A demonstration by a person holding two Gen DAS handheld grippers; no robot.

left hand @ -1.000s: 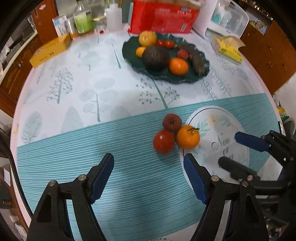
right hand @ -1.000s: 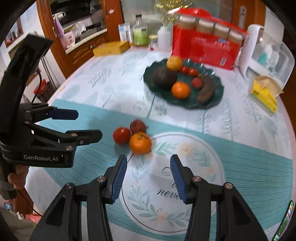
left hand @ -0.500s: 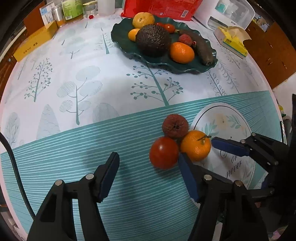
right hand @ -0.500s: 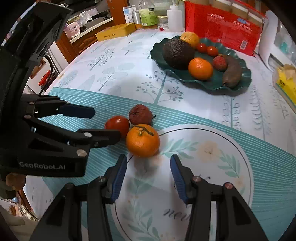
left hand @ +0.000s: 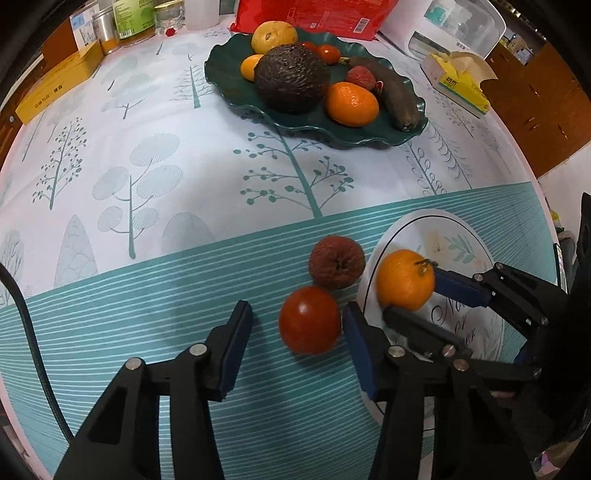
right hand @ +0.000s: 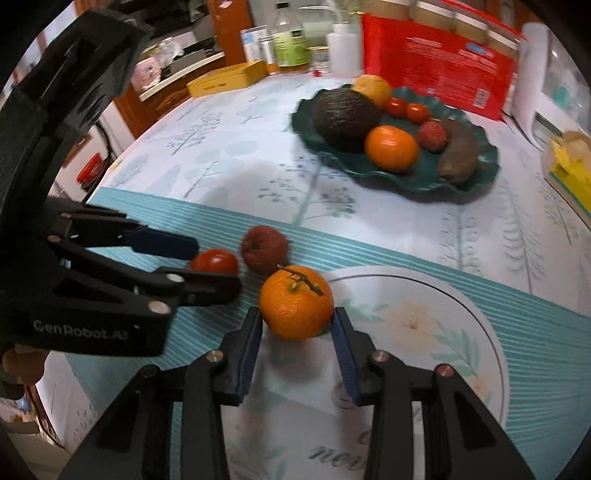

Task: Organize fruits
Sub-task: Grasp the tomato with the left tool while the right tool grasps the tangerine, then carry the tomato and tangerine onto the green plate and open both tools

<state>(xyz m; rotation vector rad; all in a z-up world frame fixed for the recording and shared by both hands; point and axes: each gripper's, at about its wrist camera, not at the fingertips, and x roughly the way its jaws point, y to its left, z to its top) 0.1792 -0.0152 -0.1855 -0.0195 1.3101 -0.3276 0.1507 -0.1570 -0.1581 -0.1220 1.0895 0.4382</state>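
Three loose fruits lie together on the tablecloth: a red tomato (left hand: 309, 320) (right hand: 214, 261), a wrinkled dark red fruit (left hand: 337, 262) (right hand: 264, 249) and an orange mandarin with a stem (left hand: 405, 284) (right hand: 296, 302). My left gripper (left hand: 298, 339) (right hand: 207, 264) is open, its fingers on either side of the tomato. My right gripper (right hand: 297, 334) (left hand: 417, 299) is open, its fingers on either side of the mandarin. A dark green plate (left hand: 236, 62) (right hand: 476, 181) at the back holds an avocado, a mandarin, small tomatoes and other fruit.
A yellow tissue box (left hand: 458, 83) and a white appliance (left hand: 454, 26) stand at the back right. A red package (left hand: 314, 16), bottles (left hand: 133, 18) and a yellow box (left hand: 55, 88) line the back edge. The table edge curves off at the left.
Both grippers have moved forward and down to the loose fruits. The left now straddles the tomato and the right straddles the mandarin. Both stay open.
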